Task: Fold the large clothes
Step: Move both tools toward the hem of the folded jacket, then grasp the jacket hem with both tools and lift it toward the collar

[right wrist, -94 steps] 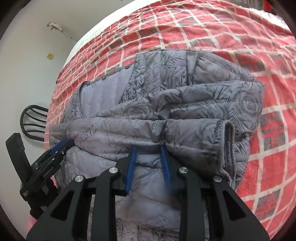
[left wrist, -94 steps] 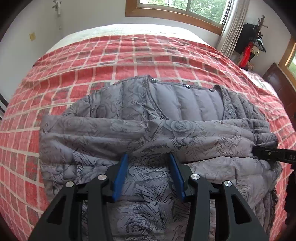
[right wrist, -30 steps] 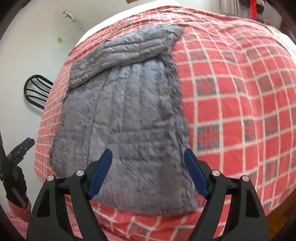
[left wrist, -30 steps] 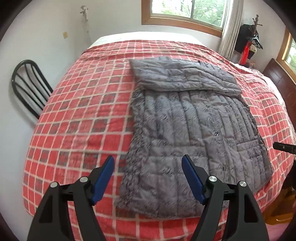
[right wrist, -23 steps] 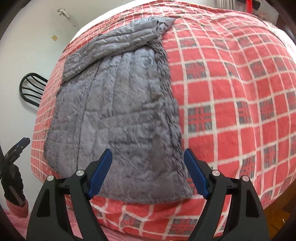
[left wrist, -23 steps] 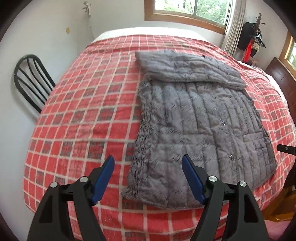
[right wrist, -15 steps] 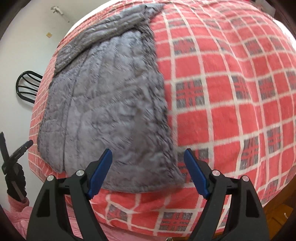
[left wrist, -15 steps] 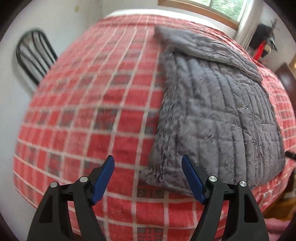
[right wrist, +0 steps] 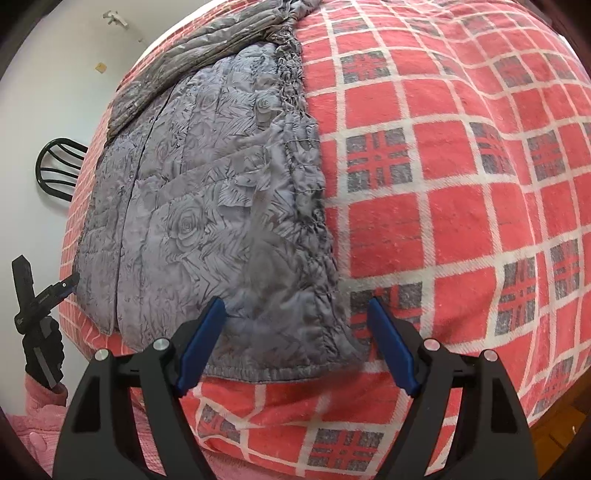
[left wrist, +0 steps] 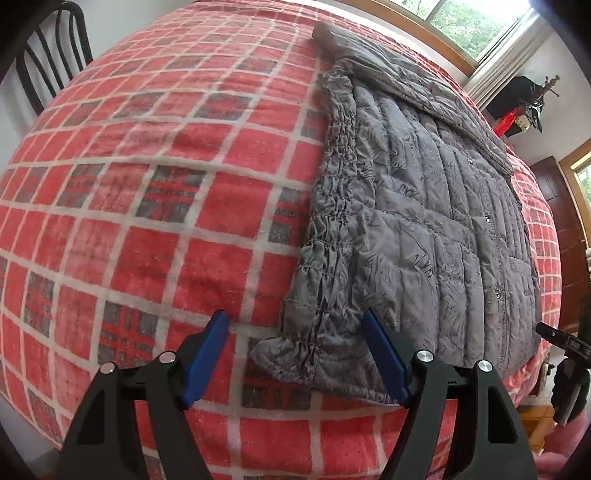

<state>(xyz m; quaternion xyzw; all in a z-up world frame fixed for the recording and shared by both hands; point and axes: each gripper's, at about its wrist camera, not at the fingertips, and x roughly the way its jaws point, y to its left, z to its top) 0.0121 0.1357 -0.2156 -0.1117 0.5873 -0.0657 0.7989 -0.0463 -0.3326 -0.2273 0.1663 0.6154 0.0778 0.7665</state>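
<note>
Now hanging lower, nearer the jacket (left wrist: 424,221) hem than a second ago. Left gripper (left wrist: 295,354) and right gripper (right wrist: 295,343) gaping wide, empty, straddling corners. Risking pinching the blanket (left wrist: 166,184) beneath, or one layer only.

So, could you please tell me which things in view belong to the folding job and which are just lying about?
Part of the job:
- grey jacket, laid flat on the bed
- left gripper, open over its near left corner
- right gripper, open over its near right corner
- plaid blanket, the folding surface

Just lying about:
- black chair
- window
- red object by the wall
</note>
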